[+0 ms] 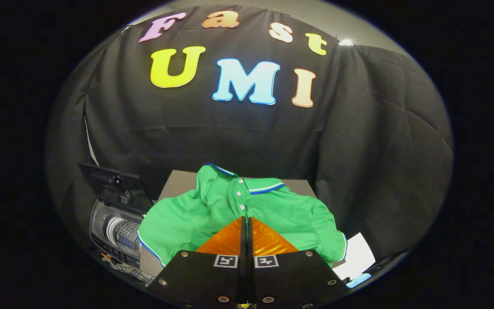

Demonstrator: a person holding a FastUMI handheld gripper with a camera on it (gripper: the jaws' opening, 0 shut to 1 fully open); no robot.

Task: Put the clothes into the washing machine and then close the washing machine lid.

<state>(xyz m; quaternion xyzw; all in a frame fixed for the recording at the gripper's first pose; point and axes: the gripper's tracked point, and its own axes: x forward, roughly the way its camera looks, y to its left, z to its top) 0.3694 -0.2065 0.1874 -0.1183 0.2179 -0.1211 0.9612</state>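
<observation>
The gripper [247,221] has its two fingers pressed together, tip to tip, with nothing pinched between them. Just ahead of and under the tips lies the shirt [212,210], a green polo (blue-and-white trim on collar and sleeve hems) spread across a table [178,182]. Its buttoned placket runs almost straight out from the fingertips toward the collar, which sits at the far side. Whether the tips touch the cloth I cannot tell. Off to the left of the fingers, beside and below the table, stands the washer [116,229], its lid [116,186] raised upright and the drum open. A white sheet [358,255] lies right of the shirt
</observation>
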